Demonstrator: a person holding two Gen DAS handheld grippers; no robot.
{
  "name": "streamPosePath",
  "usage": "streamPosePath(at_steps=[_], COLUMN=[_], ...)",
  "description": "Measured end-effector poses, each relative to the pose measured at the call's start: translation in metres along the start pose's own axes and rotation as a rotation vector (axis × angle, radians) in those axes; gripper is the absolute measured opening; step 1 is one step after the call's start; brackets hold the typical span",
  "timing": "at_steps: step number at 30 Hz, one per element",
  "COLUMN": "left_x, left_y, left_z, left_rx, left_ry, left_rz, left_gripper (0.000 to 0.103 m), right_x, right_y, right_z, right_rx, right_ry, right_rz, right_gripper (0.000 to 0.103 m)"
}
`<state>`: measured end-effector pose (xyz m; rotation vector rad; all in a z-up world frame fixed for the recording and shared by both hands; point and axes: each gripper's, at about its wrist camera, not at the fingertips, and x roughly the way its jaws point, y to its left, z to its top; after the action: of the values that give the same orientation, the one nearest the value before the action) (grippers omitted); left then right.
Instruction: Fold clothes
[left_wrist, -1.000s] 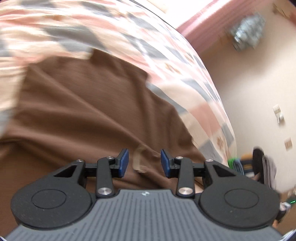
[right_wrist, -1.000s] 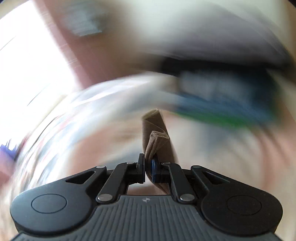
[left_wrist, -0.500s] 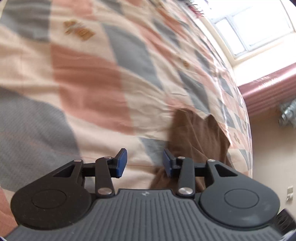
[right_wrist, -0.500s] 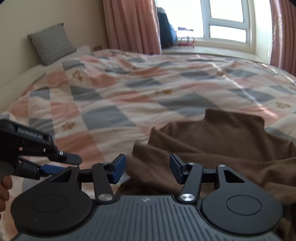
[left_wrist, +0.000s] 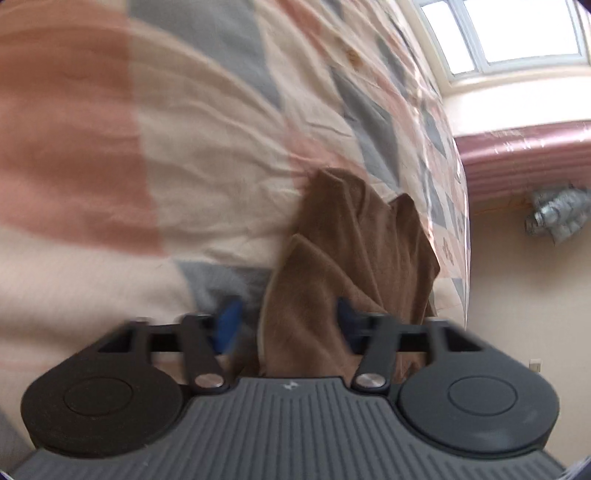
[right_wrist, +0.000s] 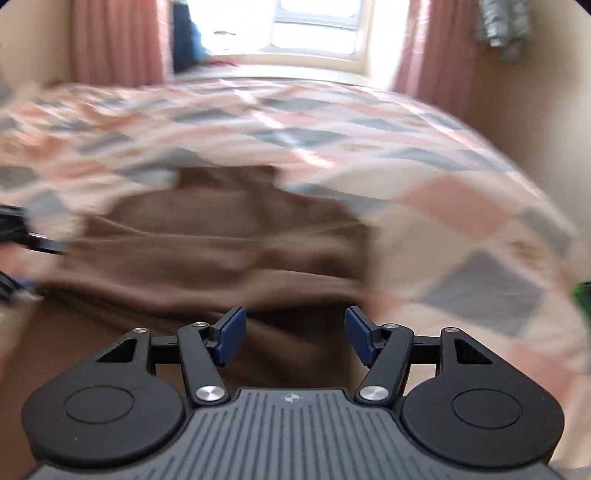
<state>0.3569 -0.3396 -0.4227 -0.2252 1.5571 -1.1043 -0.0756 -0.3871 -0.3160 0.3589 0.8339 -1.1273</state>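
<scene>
A brown garment (right_wrist: 229, 236) lies spread on the patchwork bedspread (right_wrist: 461, 206), its collar toward the window. My right gripper (right_wrist: 293, 338) hovers open over its near edge with nothing between the blue pads. In the left wrist view a folded corner of the brown garment (left_wrist: 325, 280) rises between the wide-apart blue pads of my left gripper (left_wrist: 286, 325), which stands open. At the left edge of the right wrist view the left gripper (right_wrist: 22, 236) shows as a dark blurred shape beside the garment.
The bedspread (left_wrist: 147, 147) of pink, grey and cream patches fills most of both views. A bright window (right_wrist: 314, 29) with pink curtains (right_wrist: 114, 40) stands beyond the bed. A grey bundle (left_wrist: 557, 214) hangs on the cream wall.
My right gripper opened and let go of the brown fabric a second ago, then swung over the spread garment. My left gripper moved so the garment's corner now sits between its open pads.
</scene>
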Motion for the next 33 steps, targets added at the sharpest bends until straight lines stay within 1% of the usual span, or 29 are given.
streamPosePath(at_steps=[1,3,5,6,7,8,9,10,12,15,16,17,19,22,24,26,27,29,30,31,32,33], left_x=[0.000,-0.008,-0.021,-0.028,-0.036,-0.044,-0.051,-0.054,-0.054,-0.037,-0.032,-0.033,-0.043,-0.071,-0.085,-0.089,-0.084,-0.069,-0.062,-0.057,-0.053,-0.050], left_y=[-0.008,-0.024,-0.039,-0.046,-0.053,-0.058,-0.061,-0.061,-0.050,-0.027,-0.022,-0.020,-0.020,-0.015,-0.016,-0.014,-0.009,0.008,0.018,0.026,0.033,0.035], left_z=[0.002,0.003,0.002,0.002,0.002,0.002,0.003,0.006,0.011,0.013,0.008,0.003,-0.007,-0.017,-0.027,-0.036,-0.038,-0.037,-0.035,-0.034,-0.032,-0.031], left_rx=[0.035,0.099,0.150,0.170,0.193,0.218,0.244,0.260,0.264,0.227,0.233,0.247,0.266,0.204,0.195,0.202,0.198,0.136,0.093,0.049,0.017,-0.005], left_ry=[-0.003,-0.023,-0.045,-0.060,-0.077,-0.100,-0.122,-0.135,-0.136,-0.083,-0.065,-0.062,-0.079,-0.132,-0.152,-0.144,-0.130,-0.078,-0.057,-0.049,-0.044,-0.039], left_rz=[0.001,-0.002,-0.024,-0.040,-0.052,-0.051,-0.042,-0.023,0.029,0.108,0.124,0.126,0.117,0.065,0.051,0.073,0.097,0.124,0.124,0.102,0.068,0.044], left_gripper=[0.004,0.003,0.003,0.003,0.003,0.003,0.003,0.003,0.003,0.002,0.002,0.002,0.002,0.002,0.002,0.002,0.002,0.004,0.009,0.014,0.021,0.036], right_x=[0.008,0.023,0.040,0.046,0.050,0.052,0.053,0.054,0.055,0.057,0.058,0.058,0.060,0.061,0.060,0.061,0.061,0.059,0.057,0.054,0.050,0.047], right_y=[-0.005,-0.014,-0.012,-0.012,-0.013,-0.013,-0.013,-0.013,-0.008,0.001,0.002,0.003,0.000,-0.003,-0.001,0.000,0.000,-0.003,-0.007,-0.010,-0.017,-0.027], right_z=[-0.002,-0.005,-0.006,-0.006,-0.004,-0.005,-0.006,-0.007,-0.016,-0.023,-0.024,-0.024,-0.022,-0.022,-0.023,-0.023,-0.022,-0.019,-0.015,-0.012,-0.006,0.001], right_rx=[-0.023,-0.072,-0.114,-0.117,-0.109,-0.117,-0.128,-0.139,-0.213,-0.330,-0.361,-0.390,-0.420,-0.475,-0.508,-0.517,-0.514,-0.494,-0.474,-0.454,-0.404,-0.331], right_ry=[0.007,0.016,0.012,0.009,0.009,0.008,0.007,0.006,0.024,0.040,0.041,0.043,0.057,0.052,0.052,0.065,0.068,0.076,0.082,0.088,0.094,0.104], right_rz=[-0.003,-0.001,-0.006,-0.006,-0.003,-0.007,-0.012,-0.017,-0.032,-0.038,-0.036,-0.033,-0.015,0.008,0.014,0.021,0.021,0.032,0.044,0.055,0.075,0.100], right_gripper=[0.061,0.059,0.050,0.048,0.030,0.004,0.003,0.003,0.002,0.002,0.002,0.002,0.003,0.003,0.003,0.017,0.020,0.022,0.024,0.032,0.045,0.049])
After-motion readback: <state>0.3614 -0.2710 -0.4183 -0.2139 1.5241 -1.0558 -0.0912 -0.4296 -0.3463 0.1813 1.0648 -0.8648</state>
